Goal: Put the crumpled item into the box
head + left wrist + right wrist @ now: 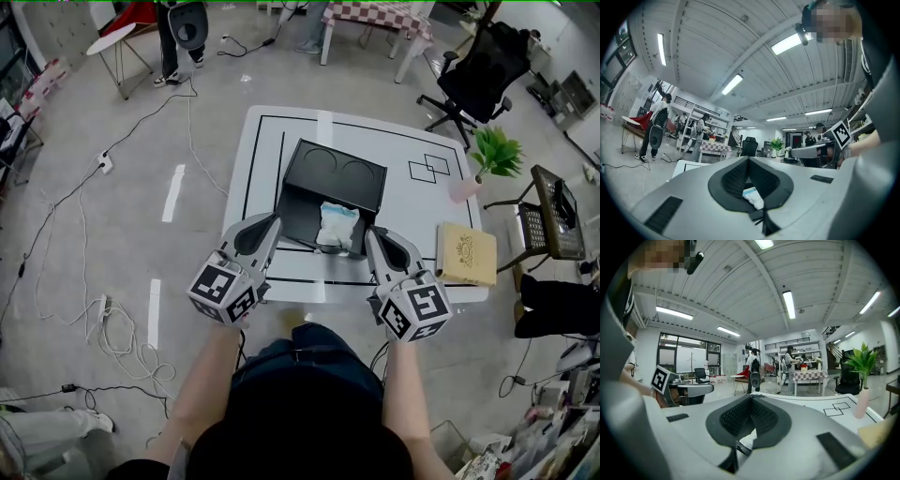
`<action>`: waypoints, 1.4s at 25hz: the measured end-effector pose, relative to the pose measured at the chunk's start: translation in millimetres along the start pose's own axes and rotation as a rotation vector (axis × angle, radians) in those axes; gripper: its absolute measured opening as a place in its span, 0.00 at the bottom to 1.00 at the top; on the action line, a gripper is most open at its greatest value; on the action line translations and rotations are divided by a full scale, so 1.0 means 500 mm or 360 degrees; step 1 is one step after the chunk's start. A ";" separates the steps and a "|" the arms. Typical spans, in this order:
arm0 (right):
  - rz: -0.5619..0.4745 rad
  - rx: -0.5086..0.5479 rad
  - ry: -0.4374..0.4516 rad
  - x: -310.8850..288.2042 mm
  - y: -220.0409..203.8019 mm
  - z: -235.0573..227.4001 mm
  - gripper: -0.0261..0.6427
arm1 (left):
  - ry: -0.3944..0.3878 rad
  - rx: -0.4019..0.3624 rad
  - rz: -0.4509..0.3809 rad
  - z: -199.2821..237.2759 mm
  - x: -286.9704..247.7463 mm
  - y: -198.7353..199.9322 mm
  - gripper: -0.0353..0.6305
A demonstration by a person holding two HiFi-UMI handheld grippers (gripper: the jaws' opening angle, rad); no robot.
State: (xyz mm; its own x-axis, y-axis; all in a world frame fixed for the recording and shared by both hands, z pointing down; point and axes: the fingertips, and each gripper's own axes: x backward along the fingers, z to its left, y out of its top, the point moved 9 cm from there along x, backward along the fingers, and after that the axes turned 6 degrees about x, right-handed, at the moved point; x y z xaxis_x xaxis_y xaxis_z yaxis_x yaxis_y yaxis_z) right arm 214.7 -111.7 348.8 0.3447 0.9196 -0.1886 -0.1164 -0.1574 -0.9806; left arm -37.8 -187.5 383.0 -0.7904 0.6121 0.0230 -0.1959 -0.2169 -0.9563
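Observation:
A black box (298, 212) stands open on the white table (412, 211), its lid (335, 174) raised at the far side. The crumpled white and pale blue item (337, 225) lies inside the box, at its right. My left gripper (275, 218) hovers at the box's near left corner, shut and empty. At the near right corner my right gripper (367, 232) is also shut and empty. In the left gripper view the jaws (749, 159) meet, and the crumpled item (753, 197) shows below them. The right gripper (751, 397) has its jaws together too.
A tan book (466, 253) lies at the table's right edge. A green plant in a pink vase (487, 159) stands at the far right corner. A black office chair (478, 75) and a small side table (553, 225) are on the right. Cables (112, 328) trail over the floor on the left.

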 end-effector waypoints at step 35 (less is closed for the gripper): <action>0.0043 -0.0009 0.0075 -0.065 -0.013 -0.020 0.05 | 0.0066 0.0032 -0.0030 0.047 -0.025 0.021 0.06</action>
State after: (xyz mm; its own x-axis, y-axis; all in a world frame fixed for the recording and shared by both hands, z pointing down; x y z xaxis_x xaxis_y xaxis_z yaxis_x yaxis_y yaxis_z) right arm 213.5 -144.2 361.0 0.3848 0.8971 -0.2173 -0.1212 -0.1843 -0.9754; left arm -43.9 -215.4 379.3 -0.7619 0.6471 0.0284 -0.2223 -0.2201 -0.9498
